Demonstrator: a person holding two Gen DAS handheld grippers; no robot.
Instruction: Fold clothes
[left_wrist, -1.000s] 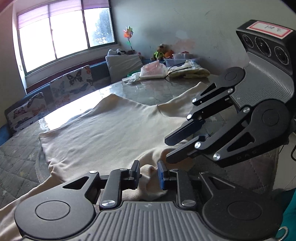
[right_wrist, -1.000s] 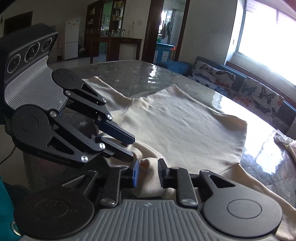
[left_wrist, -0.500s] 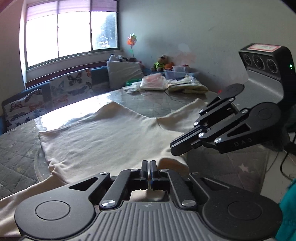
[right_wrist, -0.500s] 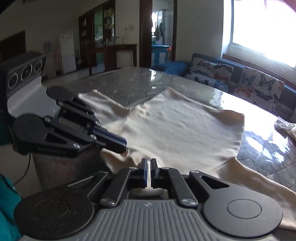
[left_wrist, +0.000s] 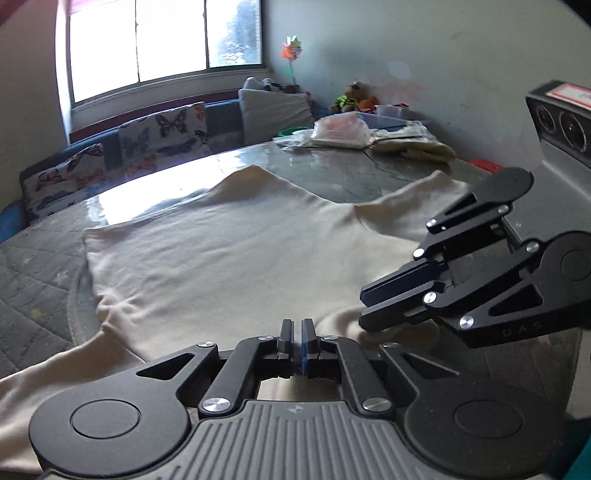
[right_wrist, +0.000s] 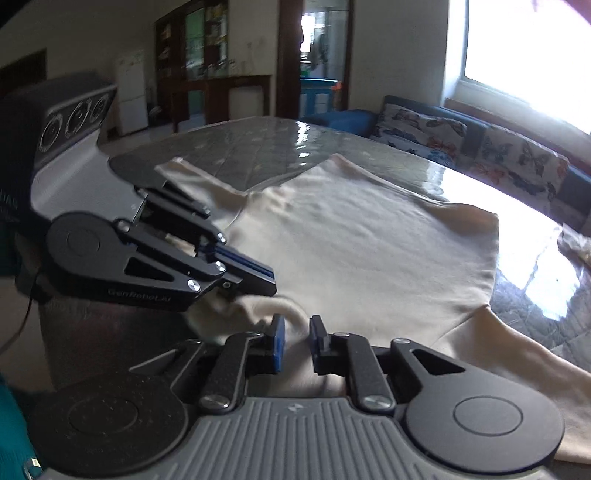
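A cream long-sleeved top (left_wrist: 236, 254) lies spread flat on the round table, also in the right wrist view (right_wrist: 369, 251). My left gripper (left_wrist: 296, 330) is shut at the top's near edge, with cloth right at its tips; it shows from the side, jaws closed, in the right wrist view (right_wrist: 271, 284). My right gripper (right_wrist: 297, 328) has its jaws slightly apart, cloth lying between them. In the left wrist view the right gripper (left_wrist: 364, 306) appears nearly closed over a raised fold of cloth.
The glass-topped table (left_wrist: 332, 177) carries bags and folded items (left_wrist: 343, 133) at its far side. A butterfly-print sofa (left_wrist: 110, 155) runs under the window. A quilted grey cover (left_wrist: 26, 295) lies at the table's left.
Both grippers closed on the top's near edge from open. Since then the right jaws have parted slightly. The left stays shut and both have shifted a little.
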